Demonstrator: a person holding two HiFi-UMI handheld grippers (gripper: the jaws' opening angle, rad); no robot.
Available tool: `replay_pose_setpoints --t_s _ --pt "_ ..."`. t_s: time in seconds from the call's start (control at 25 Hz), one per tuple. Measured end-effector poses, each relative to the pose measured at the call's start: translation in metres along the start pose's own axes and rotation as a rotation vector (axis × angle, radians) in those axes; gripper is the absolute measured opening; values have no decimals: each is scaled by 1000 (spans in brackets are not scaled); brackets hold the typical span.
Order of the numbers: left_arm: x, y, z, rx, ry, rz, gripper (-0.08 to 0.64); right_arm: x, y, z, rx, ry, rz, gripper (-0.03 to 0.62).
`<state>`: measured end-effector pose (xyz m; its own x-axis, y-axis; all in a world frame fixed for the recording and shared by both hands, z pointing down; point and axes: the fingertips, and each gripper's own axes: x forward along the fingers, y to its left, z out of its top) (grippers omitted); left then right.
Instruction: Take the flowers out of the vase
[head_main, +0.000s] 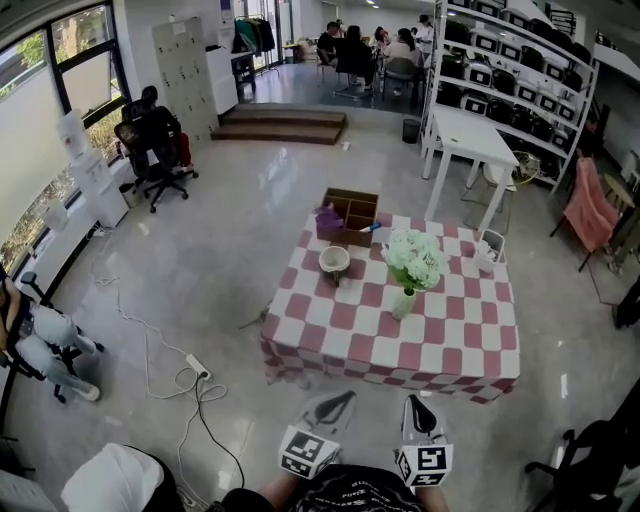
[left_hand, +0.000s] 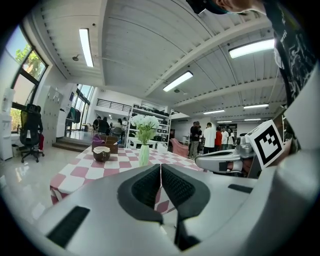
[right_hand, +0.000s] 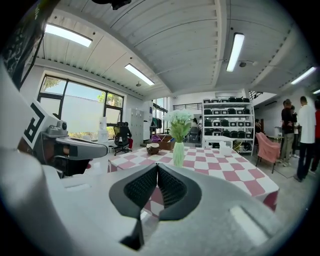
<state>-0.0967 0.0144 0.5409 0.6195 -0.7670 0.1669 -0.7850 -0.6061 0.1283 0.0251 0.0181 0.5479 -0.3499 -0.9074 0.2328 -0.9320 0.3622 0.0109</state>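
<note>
A bunch of white flowers (head_main: 414, 257) stands upright in a pale green vase (head_main: 403, 303) near the middle of a red-and-white checked table (head_main: 330, 345). The same flowers (left_hand: 144, 121) and vase (left_hand: 144, 155) show ahead in the left gripper view, and the flowers (right_hand: 179, 118) and vase (right_hand: 178, 153) ahead in the right gripper view. My left gripper (head_main: 347, 398) and right gripper (head_main: 418, 402) hover side by side short of the table's near edge, well away from the vase. Both are shut with nothing between the jaws. The left gripper (left_hand: 160, 166) and right gripper (right_hand: 157, 166) tips meet.
On the table sit a brown bowl (head_main: 334, 260), a wooden divided box (head_main: 350, 213) with a purple thing in it, and a white cup (head_main: 485, 258). A power strip and cables (head_main: 198, 368) lie on the floor at left. A white table and shelves stand behind. People stand at the back.
</note>
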Motion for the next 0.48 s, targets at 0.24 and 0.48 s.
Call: replay_pose_setpoints --t_s 0.24,0.48 --pt "9 14 4 17 -7 -27 14 9 -2 -3 43 1 -43 6" --pt "17 22 -2 -7 13 -43 14 12 -6 -6 54 13 -65 6"
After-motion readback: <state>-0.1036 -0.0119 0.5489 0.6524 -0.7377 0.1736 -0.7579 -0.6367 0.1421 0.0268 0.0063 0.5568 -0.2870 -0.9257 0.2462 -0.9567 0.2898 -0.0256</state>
